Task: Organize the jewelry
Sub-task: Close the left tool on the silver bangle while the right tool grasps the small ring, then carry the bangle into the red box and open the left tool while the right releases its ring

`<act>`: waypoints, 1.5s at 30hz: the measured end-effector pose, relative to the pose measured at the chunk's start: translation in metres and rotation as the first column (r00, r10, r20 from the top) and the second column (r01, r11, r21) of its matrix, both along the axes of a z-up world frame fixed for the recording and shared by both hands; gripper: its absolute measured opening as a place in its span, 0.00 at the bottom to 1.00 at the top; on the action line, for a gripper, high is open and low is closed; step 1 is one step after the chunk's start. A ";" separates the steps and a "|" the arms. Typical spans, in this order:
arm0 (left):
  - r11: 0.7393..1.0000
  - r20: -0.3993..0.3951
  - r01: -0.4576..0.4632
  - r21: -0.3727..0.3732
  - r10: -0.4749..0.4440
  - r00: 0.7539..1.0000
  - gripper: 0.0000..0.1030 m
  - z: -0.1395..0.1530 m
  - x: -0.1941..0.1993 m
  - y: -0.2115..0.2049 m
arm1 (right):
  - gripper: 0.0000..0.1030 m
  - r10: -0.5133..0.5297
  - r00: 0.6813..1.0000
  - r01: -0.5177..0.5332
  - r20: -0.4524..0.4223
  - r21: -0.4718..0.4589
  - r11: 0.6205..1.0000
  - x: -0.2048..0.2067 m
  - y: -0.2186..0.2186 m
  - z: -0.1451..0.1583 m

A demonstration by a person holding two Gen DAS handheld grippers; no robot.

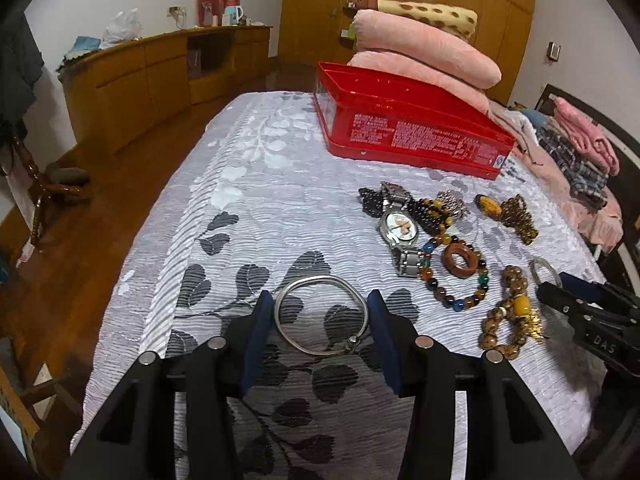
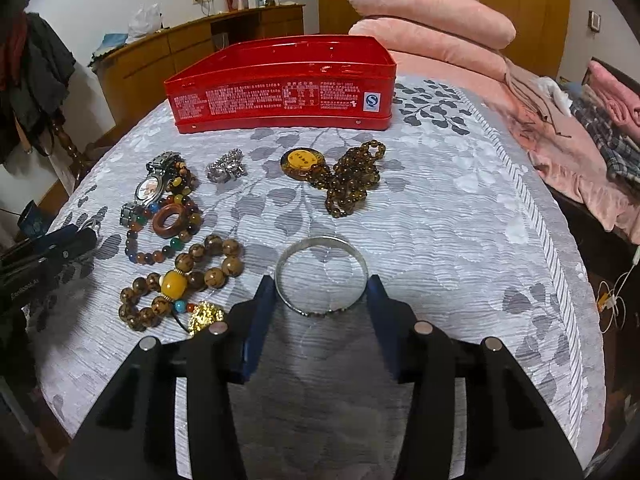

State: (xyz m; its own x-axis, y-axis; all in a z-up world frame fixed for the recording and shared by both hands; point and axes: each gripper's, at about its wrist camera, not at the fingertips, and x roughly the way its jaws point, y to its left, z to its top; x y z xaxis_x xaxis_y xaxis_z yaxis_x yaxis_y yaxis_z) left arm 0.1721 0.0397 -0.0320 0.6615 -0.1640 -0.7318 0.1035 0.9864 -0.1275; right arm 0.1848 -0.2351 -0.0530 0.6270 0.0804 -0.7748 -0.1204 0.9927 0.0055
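A squarish silver bangle [image 1: 321, 316] lies on the bedspread between the fingers of my left gripper [image 1: 321, 312]; the blue pads touch or nearly touch its sides. A round silver bangle [image 2: 321, 276] lies between the fingers of my right gripper [image 2: 321, 292] in the same way. An open red tin [image 1: 404, 120] stands at the far side; it also shows in the right wrist view [image 2: 280, 92]. A watch [image 1: 398, 226], bead bracelets [image 1: 456, 276], a wooden ring [image 1: 461, 261] and a brown bead necklace with an amber pendant [image 2: 340, 176] lie on the bed.
Folded pink blankets [image 1: 424, 48] are stacked behind the tin. Clothes [image 2: 600, 128] are piled along the right edge of the bed. A wooden cabinet [image 1: 160, 72] stands along the far wall, with wooden floor [image 1: 100, 200] to the left of the bed.
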 end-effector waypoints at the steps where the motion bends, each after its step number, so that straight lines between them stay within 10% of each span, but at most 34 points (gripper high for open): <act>1: 1.000 0.004 0.004 -0.005 -0.004 1.000 0.47 0.001 -0.001 -0.001 | 0.44 -0.001 1.000 0.001 0.003 0.000 1.000 -0.002 0.000 0.001; 20: 1.000 0.111 0.023 0.017 -0.025 0.993 0.47 0.045 0.028 -0.031 | 0.44 -0.016 0.996 0.014 0.089 0.026 1.000 0.026 -0.008 0.040; 45: 1.000 0.158 0.015 0.000 -0.015 0.987 0.47 0.093 0.183 -0.081 | 0.44 -0.006 0.991 -0.008 0.134 0.101 0.995 0.163 0.009 0.086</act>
